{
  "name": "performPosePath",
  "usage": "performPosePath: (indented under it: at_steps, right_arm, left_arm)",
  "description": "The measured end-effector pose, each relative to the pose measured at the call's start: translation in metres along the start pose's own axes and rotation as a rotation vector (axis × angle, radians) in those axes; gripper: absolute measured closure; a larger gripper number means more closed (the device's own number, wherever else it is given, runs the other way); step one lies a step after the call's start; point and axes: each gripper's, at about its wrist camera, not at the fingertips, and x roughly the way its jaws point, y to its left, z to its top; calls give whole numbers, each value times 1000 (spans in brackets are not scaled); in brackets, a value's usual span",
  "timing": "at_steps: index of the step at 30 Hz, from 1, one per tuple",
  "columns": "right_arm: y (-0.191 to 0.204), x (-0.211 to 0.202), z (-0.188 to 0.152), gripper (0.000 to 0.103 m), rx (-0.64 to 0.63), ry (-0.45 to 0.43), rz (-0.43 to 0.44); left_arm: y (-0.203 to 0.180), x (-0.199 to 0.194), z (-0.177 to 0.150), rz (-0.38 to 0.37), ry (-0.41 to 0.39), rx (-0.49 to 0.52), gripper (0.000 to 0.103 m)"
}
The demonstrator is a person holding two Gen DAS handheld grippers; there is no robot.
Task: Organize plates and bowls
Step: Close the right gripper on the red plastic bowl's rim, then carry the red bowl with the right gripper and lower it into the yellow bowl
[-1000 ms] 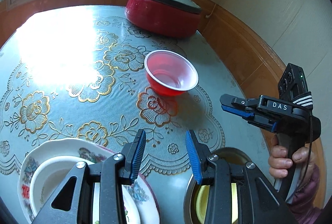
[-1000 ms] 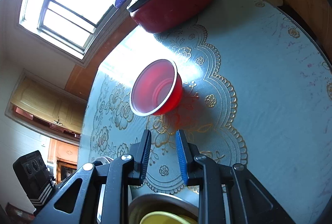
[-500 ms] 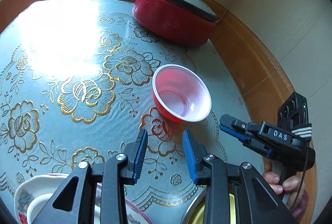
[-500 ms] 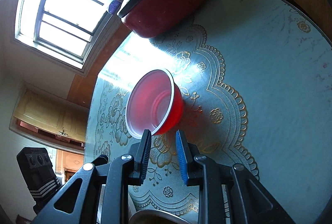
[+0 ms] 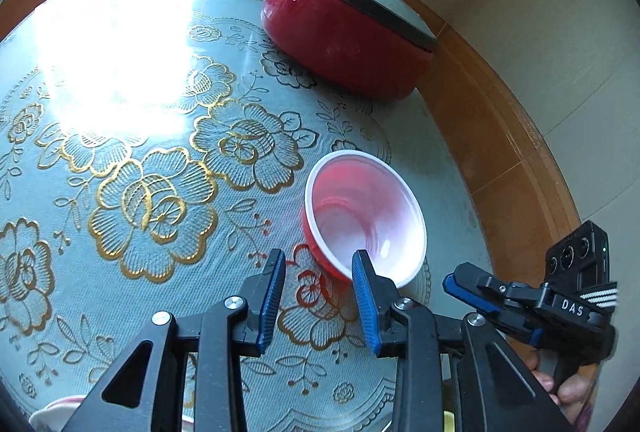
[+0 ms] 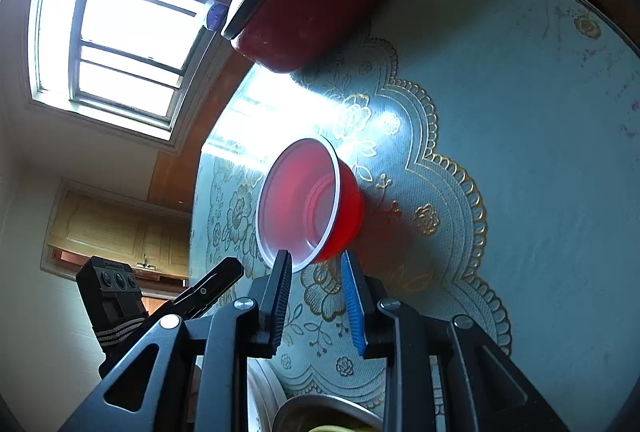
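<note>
While the red bowl (image 5: 362, 220) sits upright on the flowery tablecloth (image 5: 152, 188), both grippers point at it from the near side; the left gripper (image 5: 319, 290) has its jaws a little apart with nothing between them, and its right finger covers a bit of the bowl's near rim, so I cannot tell if it touches; the right gripper (image 6: 315, 286) has jaws that are opening a little, with nothing pinched, and the bowl's rim sits just past its fingertips; the big red pot (image 5: 348, 32) with a grey lid stands well behind the bowl near the wall; the plates are almost hidden: only a pink and white edge (image 5: 60, 408) peeks out at the bottom of the left view, cut off by the gripper; a metal bowl (image 6: 328, 412) with something yellow inside shows under the right gripper, mostly covered; a hand (image 5: 568, 390) holds the right gripper's handle, half out of the picture; window glare washes out part of the cloth.
</note>
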Motion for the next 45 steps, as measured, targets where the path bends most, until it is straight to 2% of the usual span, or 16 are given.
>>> performPosePath:
  at_steps: [7, 12, 18, 20, 25, 38, 45]
  right_arm:
    - [-10, 16, 8, 80, 13, -35, -1]
    - [-12, 21, 13, 89, -7, -35, 1]
    - [-9, 29, 15, 94, -35, -22, -5]
    - [-7, 29, 13, 95, -51, -19, -6]
    - [-4, 28, 12, 96, -76, -25, -29]
    - [1, -2, -4, 96, -86, -47, 6]
    - [10, -25, -22, 96, -122, -74, 25]
  left_arm:
    - [12, 21, 19, -10, 9, -41, 70]
    - [14, 33, 28, -25, 11, -50, 71]
    - [11, 43, 34, -26, 20, -34, 83]
    - [8, 44, 32, -32, 24, -15, 88]
    - [3, 45, 29, -21, 25, 8, 90]
    - [-18, 15, -3, 5, 13, 101, 90]
    - [-26, -12, -24, -19, -3, 132, 90]
